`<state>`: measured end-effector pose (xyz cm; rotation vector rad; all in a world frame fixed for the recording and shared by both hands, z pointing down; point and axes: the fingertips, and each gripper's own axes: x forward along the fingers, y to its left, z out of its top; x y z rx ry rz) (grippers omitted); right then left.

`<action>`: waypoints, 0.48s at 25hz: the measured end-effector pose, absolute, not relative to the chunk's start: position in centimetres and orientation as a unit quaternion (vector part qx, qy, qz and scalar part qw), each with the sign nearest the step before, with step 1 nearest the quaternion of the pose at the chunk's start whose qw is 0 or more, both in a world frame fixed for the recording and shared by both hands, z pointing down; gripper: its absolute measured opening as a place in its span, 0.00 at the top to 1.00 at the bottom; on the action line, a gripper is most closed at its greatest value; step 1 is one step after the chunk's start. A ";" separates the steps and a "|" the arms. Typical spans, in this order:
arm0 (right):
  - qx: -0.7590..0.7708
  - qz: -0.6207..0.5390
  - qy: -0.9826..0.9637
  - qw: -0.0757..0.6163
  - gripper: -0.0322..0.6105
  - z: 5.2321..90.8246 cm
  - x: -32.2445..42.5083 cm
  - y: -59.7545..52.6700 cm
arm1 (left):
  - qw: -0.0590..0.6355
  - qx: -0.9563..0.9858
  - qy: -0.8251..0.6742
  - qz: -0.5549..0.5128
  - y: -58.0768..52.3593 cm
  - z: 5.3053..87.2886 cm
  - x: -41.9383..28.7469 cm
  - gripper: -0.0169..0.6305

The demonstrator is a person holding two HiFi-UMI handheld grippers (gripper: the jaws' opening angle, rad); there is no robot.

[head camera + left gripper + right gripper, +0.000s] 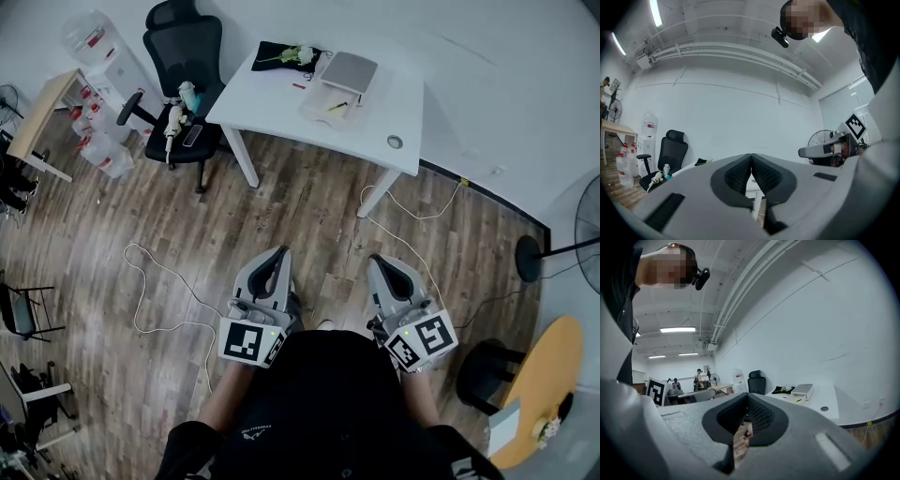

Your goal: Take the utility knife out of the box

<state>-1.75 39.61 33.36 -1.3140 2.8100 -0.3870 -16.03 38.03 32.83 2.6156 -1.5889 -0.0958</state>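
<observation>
On the white table [281,103] ahead lies a flat grey box [349,71], closed as far as I can tell. Just in front of it sits a pale open tray or lid [328,105] holding a small yellow object [337,107], too small to identify as the knife. My left gripper [279,251] and right gripper [378,260] are held level over the wooden floor, well short of the table. Both are shut and empty. In the left gripper view the left gripper's [751,155] pads meet. In the right gripper view the right gripper's [747,397] tips touch, with the box [804,390] far off.
A black office chair [183,56] with small items on its seat stands left of the table, beside a water dispenser [94,42]. White cables [150,281] trail on the floor. A wooden desk [42,112] is far left, a fan stand [530,258] and round table [548,384] right.
</observation>
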 end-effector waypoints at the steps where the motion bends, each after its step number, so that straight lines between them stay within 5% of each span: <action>1: -0.421 -0.124 0.899 0.007 0.94 33.3 -2.1 38.8 | 0.041 0.855 -0.516 -0.032 37.1 32.9 -16.2 0.97; 12: -0.461 -0.130 0.878 0.000 0.94 34.0 -4.3 30.0 | 0.034 0.879 -0.475 -0.031 27.6 32.9 -18.0 0.97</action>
